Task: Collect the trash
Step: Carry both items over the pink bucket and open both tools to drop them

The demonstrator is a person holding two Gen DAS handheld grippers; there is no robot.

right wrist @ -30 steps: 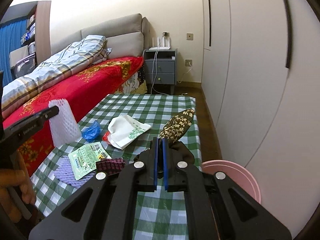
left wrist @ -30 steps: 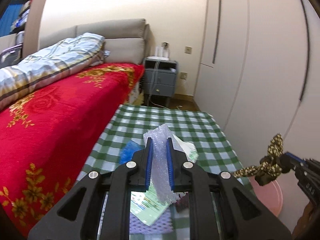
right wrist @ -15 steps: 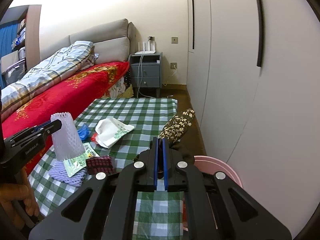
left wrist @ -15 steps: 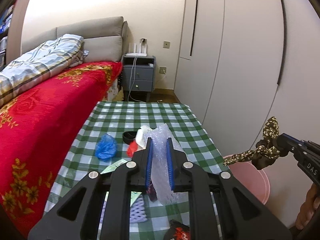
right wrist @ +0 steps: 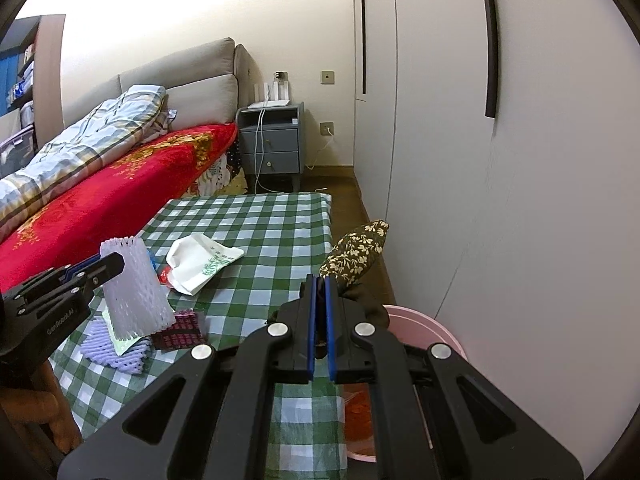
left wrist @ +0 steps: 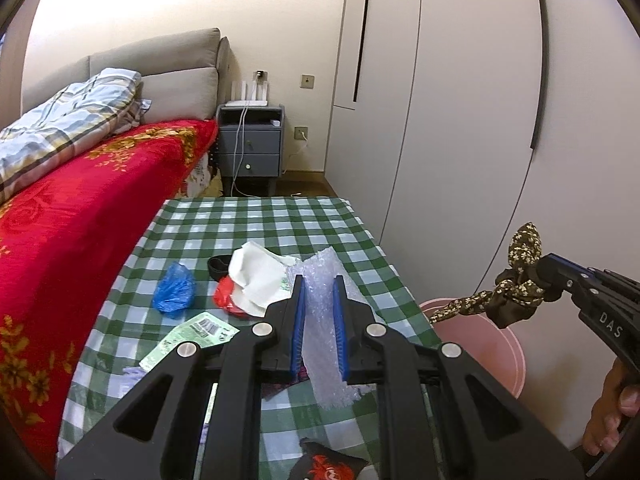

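Note:
My left gripper [left wrist: 319, 280] is shut on a white foam net sleeve [left wrist: 326, 344], held above the checked table [left wrist: 256, 224]; the sleeve also shows in the right wrist view [right wrist: 134, 292]. My right gripper [right wrist: 319, 280] is shut on a dark floral cloth [right wrist: 354, 252], held over the pink bucket [right wrist: 424, 320] at the table's right side. The cloth [left wrist: 516, 280] and bucket [left wrist: 492, 348] also show in the left wrist view. On the table lie a blue bag [left wrist: 174, 290], a white bag [left wrist: 260, 276], a red scrap [left wrist: 226, 296] and a green packet [left wrist: 188, 336].
A red bed [left wrist: 80, 216] runs along the table's left side. A grey nightstand [left wrist: 250, 152] stands at the back. White wardrobe doors [left wrist: 440, 120] close off the right. A purple foam net [right wrist: 114, 348] and a dark checked packet [right wrist: 178, 330] lie near the table's front.
Both grippers have swung right towards the bucket side, each holding its item. More of the table and wardrobe has come into view.

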